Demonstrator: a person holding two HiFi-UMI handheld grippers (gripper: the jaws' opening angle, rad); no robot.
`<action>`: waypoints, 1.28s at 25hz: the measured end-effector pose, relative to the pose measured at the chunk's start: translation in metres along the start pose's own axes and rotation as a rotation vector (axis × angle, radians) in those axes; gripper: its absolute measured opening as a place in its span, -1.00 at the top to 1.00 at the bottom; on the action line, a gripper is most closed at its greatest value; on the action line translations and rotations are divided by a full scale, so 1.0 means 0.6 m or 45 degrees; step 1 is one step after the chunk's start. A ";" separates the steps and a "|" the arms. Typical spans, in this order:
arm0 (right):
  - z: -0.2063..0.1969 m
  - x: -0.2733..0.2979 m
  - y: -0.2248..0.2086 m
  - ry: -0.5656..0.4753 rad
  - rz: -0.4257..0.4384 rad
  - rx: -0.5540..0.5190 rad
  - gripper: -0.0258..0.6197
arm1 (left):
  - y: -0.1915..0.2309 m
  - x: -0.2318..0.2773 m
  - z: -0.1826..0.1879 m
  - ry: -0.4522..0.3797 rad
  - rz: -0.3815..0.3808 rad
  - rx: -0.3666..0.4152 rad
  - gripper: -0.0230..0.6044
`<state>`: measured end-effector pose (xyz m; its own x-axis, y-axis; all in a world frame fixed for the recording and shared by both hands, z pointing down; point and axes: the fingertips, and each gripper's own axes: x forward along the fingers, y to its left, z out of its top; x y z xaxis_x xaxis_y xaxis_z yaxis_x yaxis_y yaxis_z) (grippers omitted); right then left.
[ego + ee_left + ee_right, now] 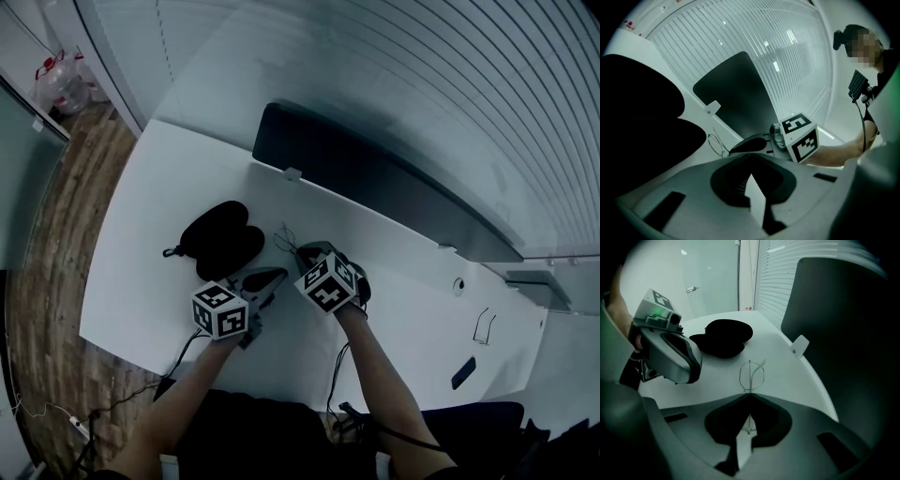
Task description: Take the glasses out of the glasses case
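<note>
The black glasses case (220,239) lies open on the white table (150,244), left of both grippers; it also shows in the right gripper view (724,336) and as a large dark shape in the left gripper view (642,117). The thin wire glasses (751,373) are outside the case, just above or on the table to its right. My right gripper (749,395) is shut on them and points steeply down (302,251). The glasses (717,143) hang from its tip. My left gripper (749,157) is shut and holds nothing. It sits beside the right one (277,275), near the case.
A long black panel (375,178) stands along the table's back edge, held by small white clips (800,345). Behind it is a ribbed white wall. Cables hang off the table's front edge (183,361). Wooden floor (56,244) lies left of the table.
</note>
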<state>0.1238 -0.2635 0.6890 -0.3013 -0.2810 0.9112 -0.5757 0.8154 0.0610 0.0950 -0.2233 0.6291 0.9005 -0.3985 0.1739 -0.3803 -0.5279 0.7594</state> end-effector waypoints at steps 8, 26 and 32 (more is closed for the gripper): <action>-0.003 0.006 0.001 0.007 0.003 0.007 0.86 | 0.000 0.001 -0.005 -0.002 -0.002 -0.017 0.89; 0.002 -0.005 -0.007 -0.026 -0.011 0.059 0.85 | -0.001 -0.010 0.008 -0.037 0.007 -0.006 0.89; 0.010 -0.016 -0.013 -0.051 -0.030 0.070 0.85 | -0.006 -0.011 0.007 -0.039 0.002 0.000 0.89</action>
<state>0.1266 -0.2704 0.6772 -0.3164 -0.3207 0.8928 -0.6238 0.7793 0.0588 0.0896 -0.2221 0.6224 0.8932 -0.4219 0.1558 -0.3815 -0.5273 0.7592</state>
